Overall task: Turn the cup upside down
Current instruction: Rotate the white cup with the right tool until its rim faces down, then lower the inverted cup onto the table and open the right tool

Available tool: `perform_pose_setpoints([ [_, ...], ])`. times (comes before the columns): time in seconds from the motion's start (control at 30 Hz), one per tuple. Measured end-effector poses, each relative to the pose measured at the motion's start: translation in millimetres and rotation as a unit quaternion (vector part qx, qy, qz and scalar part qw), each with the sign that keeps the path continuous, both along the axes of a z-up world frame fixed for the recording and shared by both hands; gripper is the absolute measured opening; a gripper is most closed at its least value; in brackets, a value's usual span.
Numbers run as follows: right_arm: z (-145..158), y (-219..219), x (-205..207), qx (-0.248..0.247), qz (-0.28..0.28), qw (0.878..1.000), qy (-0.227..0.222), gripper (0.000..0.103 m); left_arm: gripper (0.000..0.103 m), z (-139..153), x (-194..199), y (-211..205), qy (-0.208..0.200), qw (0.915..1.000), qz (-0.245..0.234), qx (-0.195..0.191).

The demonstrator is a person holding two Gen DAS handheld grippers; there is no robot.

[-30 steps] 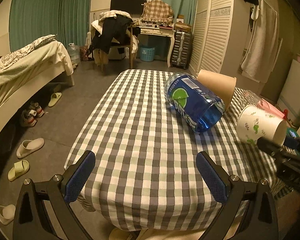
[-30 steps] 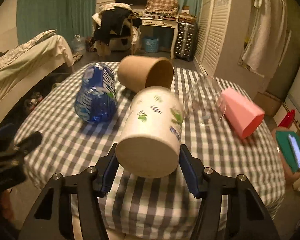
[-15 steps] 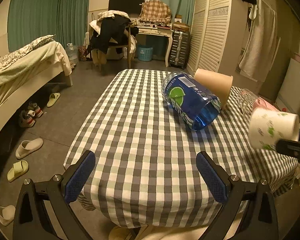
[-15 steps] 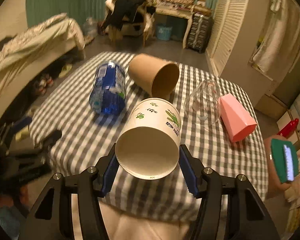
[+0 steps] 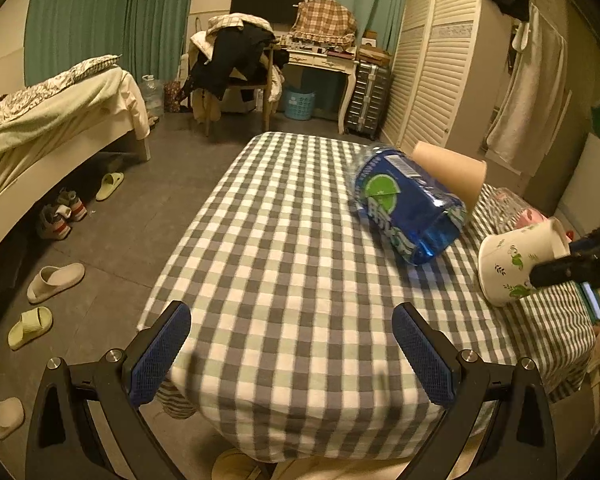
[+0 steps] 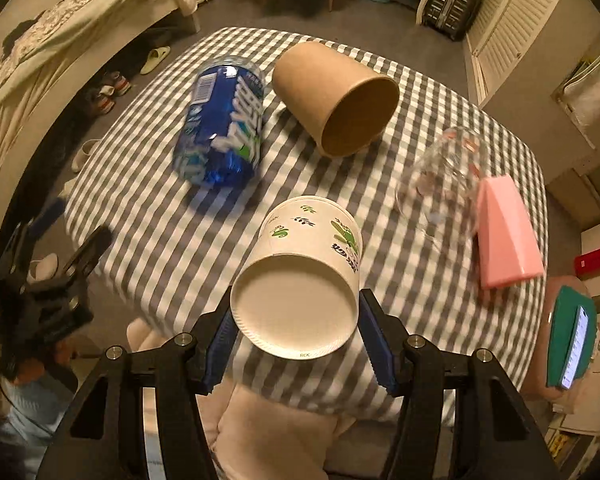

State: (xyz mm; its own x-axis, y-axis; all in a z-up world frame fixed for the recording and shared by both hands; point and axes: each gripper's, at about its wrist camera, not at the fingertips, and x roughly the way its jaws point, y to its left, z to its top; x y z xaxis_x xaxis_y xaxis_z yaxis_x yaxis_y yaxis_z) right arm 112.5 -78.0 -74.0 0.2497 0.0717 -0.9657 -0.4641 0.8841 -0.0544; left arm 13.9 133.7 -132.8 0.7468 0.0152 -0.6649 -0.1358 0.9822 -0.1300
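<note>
The right gripper (image 6: 296, 332) held the white leaf-printed paper cup (image 6: 304, 272) tilted above the tabletop's (image 6: 172, 248) near edge, the left gripper (image 5: 292, 352) hung wide and empty, and releasing early risked the cup toppling off.

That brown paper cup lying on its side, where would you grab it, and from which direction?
Grip the brown cup across its round wall near the middle, one of the fingers on each side, coming down from above. It lies tipped over with its open mouth toward the near right, and the blue bottle lies close on its left, so a sideways approach looks crowded.
</note>
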Motion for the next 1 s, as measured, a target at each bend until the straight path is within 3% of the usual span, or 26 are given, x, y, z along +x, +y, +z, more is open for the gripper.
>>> perform_pose_setpoints([
  [0.27,-4.5,2.9,25.1,0.016,-0.017,1.0,-0.009,0.057,0.103,-4.7,6.0,11.0,0.011,0.9999,0.011,-0.001],
  [0.43,-0.7,2.7,16.1,0.029,0.0,0.999,-0.025,0.058,0.103,-0.7,8.6,4.6,0.009,0.9999,0.005,0.008],
  [0.5,5.7,1.7,10.1,0.034,0.006,0.998,-0.047,0.083,0.103,4.5,8.0,-1.7,0.006,0.9999,-0.002,0.014],
  [0.6,22.9,-6.0,-0.8,0.06,0.002,0.994,-0.09,0.084,0.103,16.3,3.5,-12.3,-0.004,0.9996,-0.011,0.026],
  [0.73,55.4,-26.3,-23.7,0.093,-0.014,0.984,-0.154,0.084,0.103,39.4,-2.6,-26.2,-0.028,0.9985,-0.014,0.044],
  [0.83,83.4,-44.8,-47.2,0.108,-0.037,0.967,-0.228,0.085,0.103,65.6,-8.5,-40.1,-0.058,0.9968,-0.017,0.051],
  [1.0,110.3,-79.6,-88.8,0.135,-0.083,0.936,-0.314,0.093,0.103,101.5,-20.8,-68.2,-0.1,0.9925,-0.025,0.066],
])
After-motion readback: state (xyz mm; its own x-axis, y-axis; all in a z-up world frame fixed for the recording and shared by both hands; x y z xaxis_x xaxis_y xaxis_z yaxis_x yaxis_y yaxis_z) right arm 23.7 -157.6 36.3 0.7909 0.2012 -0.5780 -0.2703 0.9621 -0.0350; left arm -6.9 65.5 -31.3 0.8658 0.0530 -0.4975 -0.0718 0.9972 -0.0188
